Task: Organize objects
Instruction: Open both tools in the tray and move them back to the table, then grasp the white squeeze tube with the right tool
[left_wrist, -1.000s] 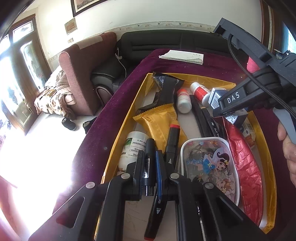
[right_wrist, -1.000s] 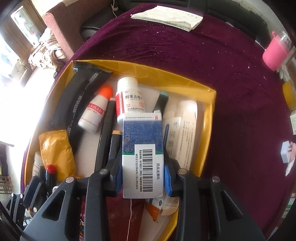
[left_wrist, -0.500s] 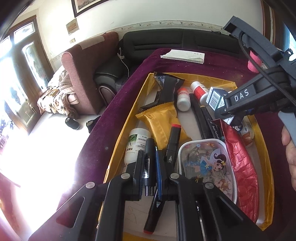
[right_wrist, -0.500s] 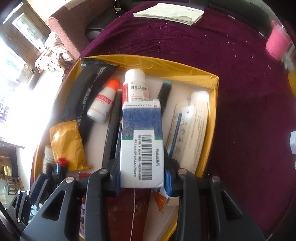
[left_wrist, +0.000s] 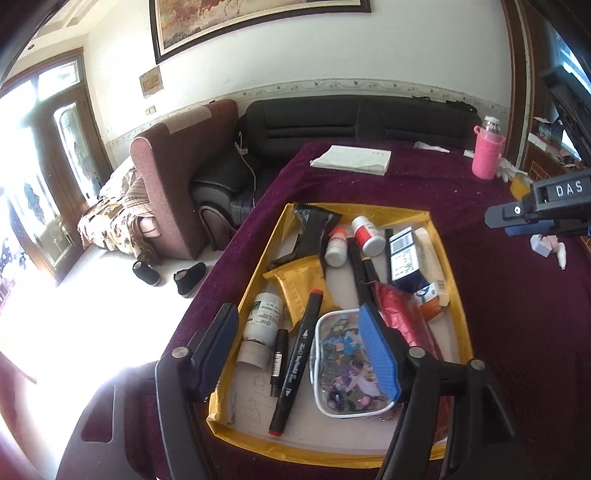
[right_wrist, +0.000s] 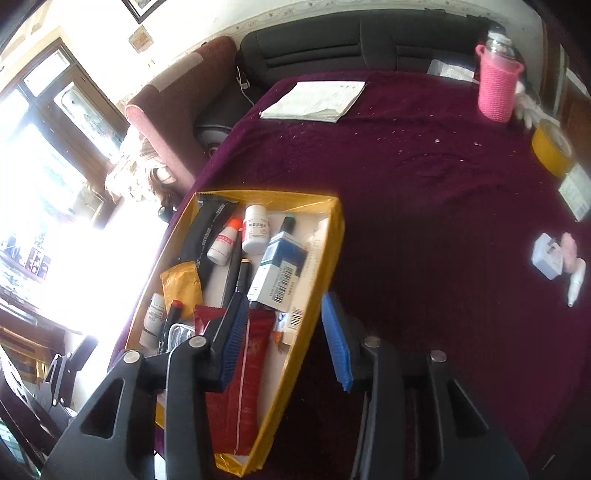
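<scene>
Grippers (left_wrist: 295, 354) (right_wrist: 282, 332) opening, empty, above tray (left_wrist: 448, 258)

Window (left_wrist: 44, 177) glare blown out left — fisheye-warped edges.

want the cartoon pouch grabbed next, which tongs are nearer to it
Left. The left tongs hang open right over the clear cartoon-print pouch in the yellow tray; the right tongs, opening and empty, straddle the tray's far-side wall.
</scene>
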